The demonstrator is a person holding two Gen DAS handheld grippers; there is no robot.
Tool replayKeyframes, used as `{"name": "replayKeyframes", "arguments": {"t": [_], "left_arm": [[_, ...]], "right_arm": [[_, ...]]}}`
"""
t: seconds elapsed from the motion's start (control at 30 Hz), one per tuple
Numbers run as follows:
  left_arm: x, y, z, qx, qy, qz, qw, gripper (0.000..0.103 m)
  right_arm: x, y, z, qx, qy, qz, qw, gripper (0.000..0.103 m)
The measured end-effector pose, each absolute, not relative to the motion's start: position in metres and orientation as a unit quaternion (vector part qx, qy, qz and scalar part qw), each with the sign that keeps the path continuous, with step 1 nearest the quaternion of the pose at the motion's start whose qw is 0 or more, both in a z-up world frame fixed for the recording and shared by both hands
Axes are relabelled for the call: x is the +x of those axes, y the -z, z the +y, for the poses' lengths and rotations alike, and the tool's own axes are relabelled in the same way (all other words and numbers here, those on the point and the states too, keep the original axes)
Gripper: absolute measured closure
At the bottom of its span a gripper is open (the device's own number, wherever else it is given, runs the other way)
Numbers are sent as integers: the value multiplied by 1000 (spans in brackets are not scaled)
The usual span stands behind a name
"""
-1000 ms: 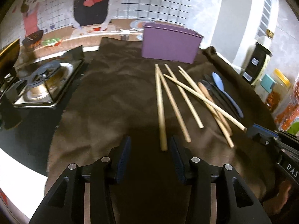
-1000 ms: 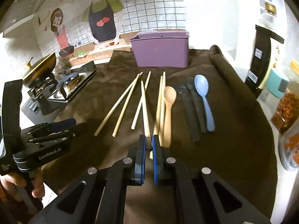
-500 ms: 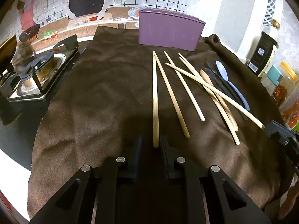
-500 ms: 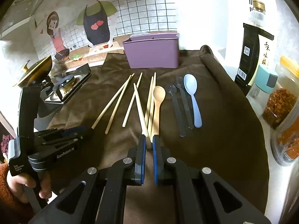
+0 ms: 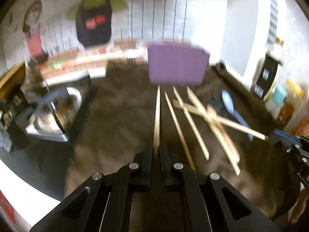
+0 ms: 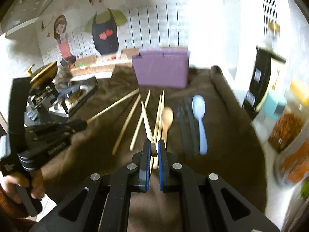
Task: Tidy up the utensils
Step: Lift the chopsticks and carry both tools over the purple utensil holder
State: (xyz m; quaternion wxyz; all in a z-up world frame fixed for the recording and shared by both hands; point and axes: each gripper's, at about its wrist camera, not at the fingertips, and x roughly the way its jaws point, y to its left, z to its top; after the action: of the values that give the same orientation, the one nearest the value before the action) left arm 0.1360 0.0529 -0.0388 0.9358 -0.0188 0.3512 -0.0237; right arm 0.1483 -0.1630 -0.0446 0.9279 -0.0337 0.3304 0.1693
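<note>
A: What fills most of the right wrist view?

B: A wrinkled dark brown cloth (image 6: 222, 116) spread over the table, running from the bottom edge up to a purple rectangular plastic utensil box (image 6: 161, 69) at upper centre. A small steel gas stove (image 6: 63, 98) sits at the left edge of the cloth.

A: And the utensils?

B: They lie on the cloth below the box: a pale blue plastic spoon (image 6: 199, 121) right of centre, dark slim utensils (image 6: 186, 127) just left of it, then a light wooden spoon (image 6: 166, 121), then loose bamboo chopsticks (image 6: 126, 123) fanned out towards the left.

A: The jaws?

B: The right gripper (image 6: 154, 150) at lower centre has its jaws clamped on the near end of one bamboo chopstick (image 6: 147, 125). The left gripper (image 5: 156, 150), at lower centre of its own blurred view, has its jaws pressed together on the end of another bamboo chopstick (image 5: 156, 116) that points straight up the frame towards the box.
</note>
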Motion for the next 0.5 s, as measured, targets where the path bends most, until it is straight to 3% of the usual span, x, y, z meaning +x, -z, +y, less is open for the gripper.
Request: {"name": "replayKeyframes", "arguments": {"t": [0.27, 0.5], "left_arm": [[174, -45, 89, -12, 30, 269, 963, 97], [231, -125, 117, -43, 76, 242, 966, 97]], "right_arm": [[198, -41, -142, -72, -182, 254, 947, 96], [252, -123, -119, -93, -183, 218, 954, 96]]}}
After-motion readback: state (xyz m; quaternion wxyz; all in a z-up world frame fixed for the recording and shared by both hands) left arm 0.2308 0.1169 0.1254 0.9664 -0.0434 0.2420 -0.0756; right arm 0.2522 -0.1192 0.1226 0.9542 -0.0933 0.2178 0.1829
